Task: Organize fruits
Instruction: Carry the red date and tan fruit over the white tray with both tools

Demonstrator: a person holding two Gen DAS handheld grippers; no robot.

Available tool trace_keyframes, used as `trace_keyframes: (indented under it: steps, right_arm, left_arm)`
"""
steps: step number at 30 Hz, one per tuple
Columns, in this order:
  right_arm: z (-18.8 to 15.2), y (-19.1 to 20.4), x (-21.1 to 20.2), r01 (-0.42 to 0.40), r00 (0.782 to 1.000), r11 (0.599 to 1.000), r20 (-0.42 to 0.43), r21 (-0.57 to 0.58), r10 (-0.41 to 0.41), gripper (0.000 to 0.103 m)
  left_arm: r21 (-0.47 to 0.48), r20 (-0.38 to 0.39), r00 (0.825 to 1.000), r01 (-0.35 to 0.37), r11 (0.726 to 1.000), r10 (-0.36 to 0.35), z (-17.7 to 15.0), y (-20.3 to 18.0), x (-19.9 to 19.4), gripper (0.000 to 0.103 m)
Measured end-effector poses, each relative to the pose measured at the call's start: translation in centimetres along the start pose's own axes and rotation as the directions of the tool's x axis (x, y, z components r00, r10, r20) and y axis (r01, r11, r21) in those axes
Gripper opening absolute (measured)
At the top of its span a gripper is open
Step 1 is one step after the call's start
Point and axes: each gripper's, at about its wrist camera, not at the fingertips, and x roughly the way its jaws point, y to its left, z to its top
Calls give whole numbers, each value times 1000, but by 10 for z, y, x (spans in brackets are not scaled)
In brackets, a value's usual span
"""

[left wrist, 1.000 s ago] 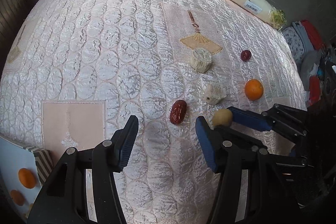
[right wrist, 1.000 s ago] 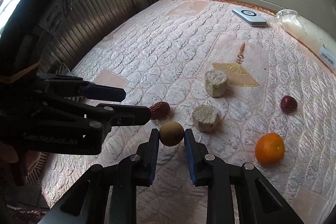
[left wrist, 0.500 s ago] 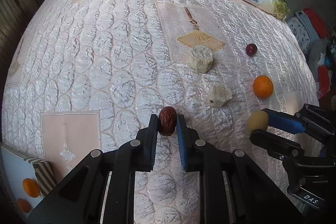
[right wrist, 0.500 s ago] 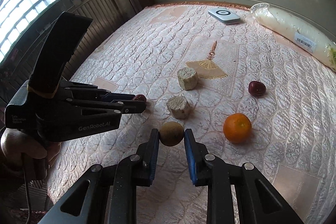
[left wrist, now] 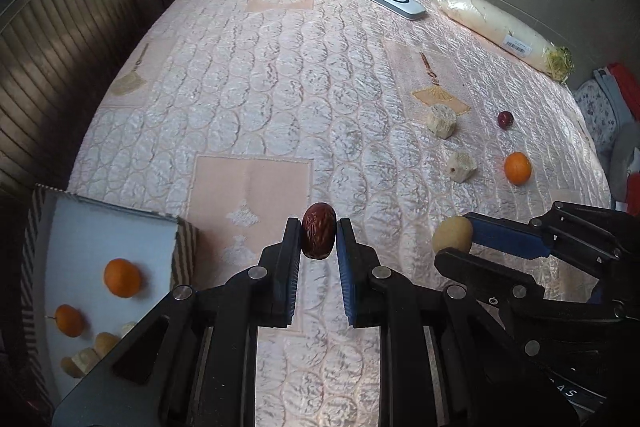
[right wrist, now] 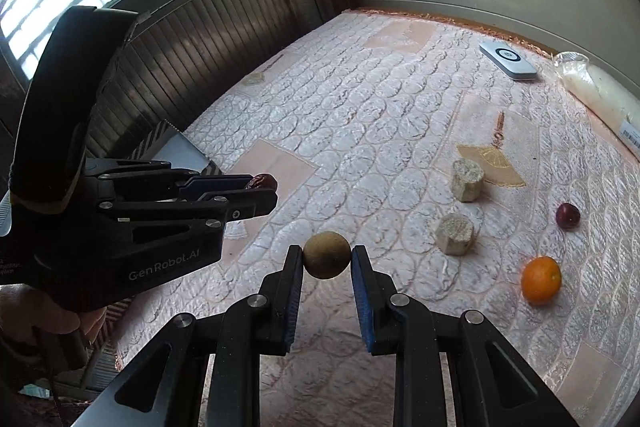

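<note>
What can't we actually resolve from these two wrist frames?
- Box contents, left wrist view: the left hand-held gripper body covers the near part; pale pieces beside the oranges unidentifiable.
- Red date, right wrist view: mostly hidden behind that gripper's fingers.
- White wrapped roll, right wrist view: cut off by the right edge.

White remote (left wrist: 396, 1) beside bagged radish (left wrist: 505, 30).
</note>
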Motion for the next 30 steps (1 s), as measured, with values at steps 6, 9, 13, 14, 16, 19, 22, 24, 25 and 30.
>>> trace_keyframes:
  steps: [6, 9, 13, 14, 16, 19, 22, 24, 25, 30]
  right_arm:
    - [6, 46, 14, -55, 998, 995, -24, -85, 53, 23]
    - [8, 69, 20, -84, 996, 988, -38, -131, 80, 23]
    - [10, 102, 29, -129, 991, 974, -59, -185, 120, 23]
    - [10, 109, 32, -139, 990, 970, -66, -199, 128, 23]
    - [9, 125, 38, -160, 986, 961, -81, -223, 146, 23]
    - [9, 148, 47, -193, 980, 947, -107, -257, 170, 23]
    - [8, 168, 56, -223, 972, 931, -134, -290, 191, 23]
    - [6, 180, 61, -239, 968, 921, -151, -307, 201, 23]
    - [5, 185, 64, -248, 965, 917, -159, -314, 206, 23]
    - [3, 205, 79, -281, 954, 898, -202, -339, 222, 23]
  left_arm:
    - [-83, 22, 998, -57, 995, 59, -26, 42, -26, 17]
    - [-129, 23, 996, -82, 988, 86, -41, 64, -37, 17]
    - [-178, 21, 992, -119, 977, 125, -62, 90, -51, 17]
    - [-189, 20, 991, -127, 974, 133, -68, 96, -55, 17]
    - [-209, 15, 989, -143, 967, 149, -80, 108, -60, 17]
    - [-246, 2, 986, -161, 956, 167, -97, 124, -66, 17]
    - [-281, -15, 983, -178, 943, 182, -113, 141, -70, 17]
    - [-301, -27, 981, -191, 934, 192, -123, 151, -72, 17]
    - [-310, -33, 980, -196, 930, 195, -128, 155, -72, 17]
    - [-356, -59, 979, -205, 912, 197, -150, 172, -73, 17]
